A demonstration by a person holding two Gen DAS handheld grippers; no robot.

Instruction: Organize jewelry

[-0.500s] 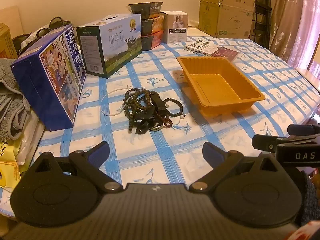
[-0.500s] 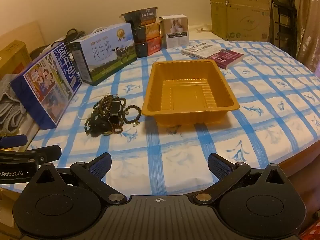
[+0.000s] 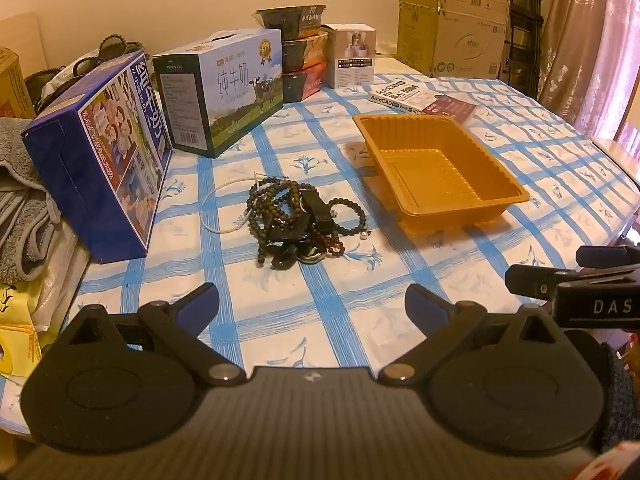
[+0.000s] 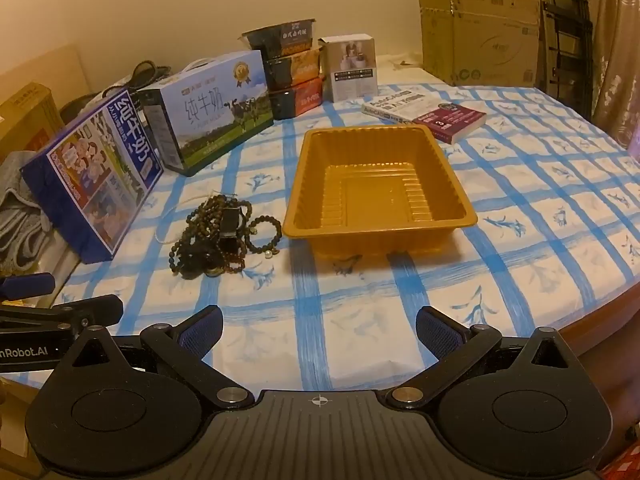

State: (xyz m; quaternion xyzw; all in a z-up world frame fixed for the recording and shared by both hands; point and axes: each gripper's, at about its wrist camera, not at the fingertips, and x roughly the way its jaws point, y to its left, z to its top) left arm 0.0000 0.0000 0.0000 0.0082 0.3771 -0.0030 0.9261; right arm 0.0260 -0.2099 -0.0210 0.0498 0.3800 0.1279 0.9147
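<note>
Left gripper (image 3: 312, 304) and right gripper (image 4: 318, 326) both spread wide, nothing between the fingers; jewelry pile (image 3: 298, 222) tangled at frame centre on the tablecloth (image 3: 360, 320), just left of the empty orange tray (image 3: 440, 168); risk: strands interlocked, so lifting one bracelet likely drags others and spills them short of the tray.

The beads (image 3: 298, 220) lay tangled, so single pieces could not be told apart. The towel (image 3: 18, 200) ran off the left edge. The carton (image 4: 480, 28) was cut off at the top.
</note>
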